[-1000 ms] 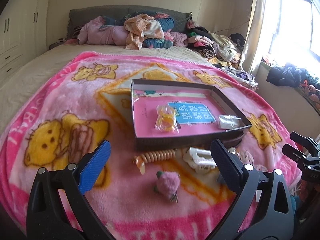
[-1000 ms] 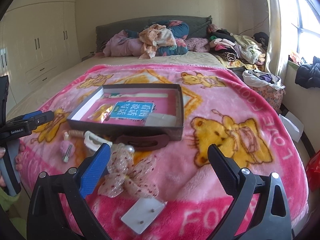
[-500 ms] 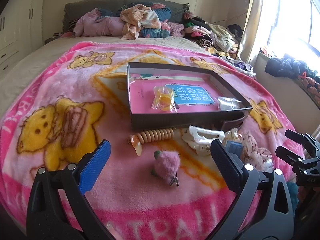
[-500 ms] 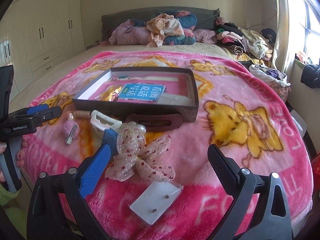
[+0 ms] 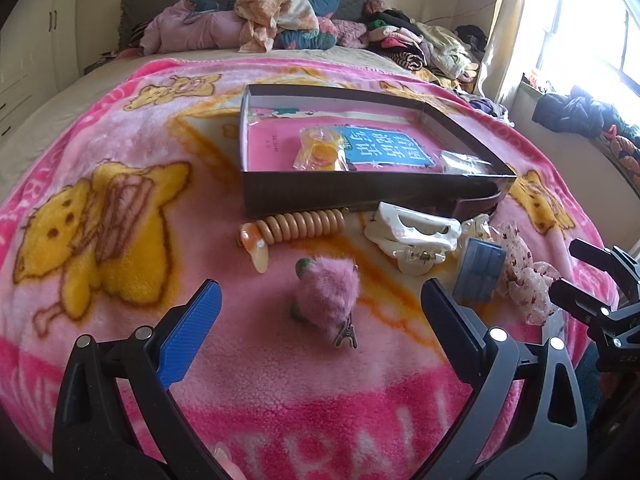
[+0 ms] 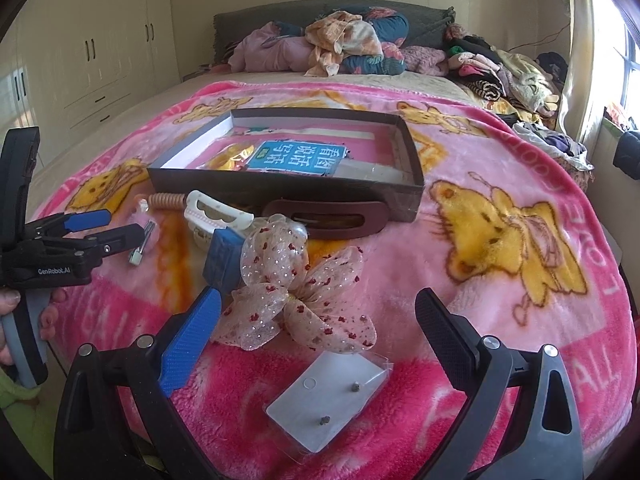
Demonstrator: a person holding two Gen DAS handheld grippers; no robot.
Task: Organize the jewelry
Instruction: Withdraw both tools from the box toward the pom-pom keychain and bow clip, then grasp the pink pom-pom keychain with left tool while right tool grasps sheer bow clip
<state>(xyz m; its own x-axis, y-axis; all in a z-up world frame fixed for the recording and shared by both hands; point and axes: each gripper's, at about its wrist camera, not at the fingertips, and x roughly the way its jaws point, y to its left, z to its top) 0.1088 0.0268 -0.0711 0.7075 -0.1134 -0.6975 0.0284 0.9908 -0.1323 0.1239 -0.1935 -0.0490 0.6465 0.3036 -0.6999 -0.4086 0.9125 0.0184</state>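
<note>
One box [image 5: 360, 196] sits on the blanket [image 5: 120, 152]. In it: one booklet [image 5: 384, 148] and two plastic packets, one orange [image 5: 320, 154], one clear [image 5: 466, 162]. Outside it: one spiral hair tie [image 5: 300, 226], one fuzzy pink clip [image 5: 328, 300], one white claw clip [image 5: 412, 236], one brown clip [image 6: 328, 216], one blue card [image 6: 222, 258], one spotted bow [image 6: 296, 292], one earring card [image 6: 328, 404] with two studs.

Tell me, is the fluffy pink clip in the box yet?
No. The fluffy pink clip lies on the blanket, outside the box.
</note>
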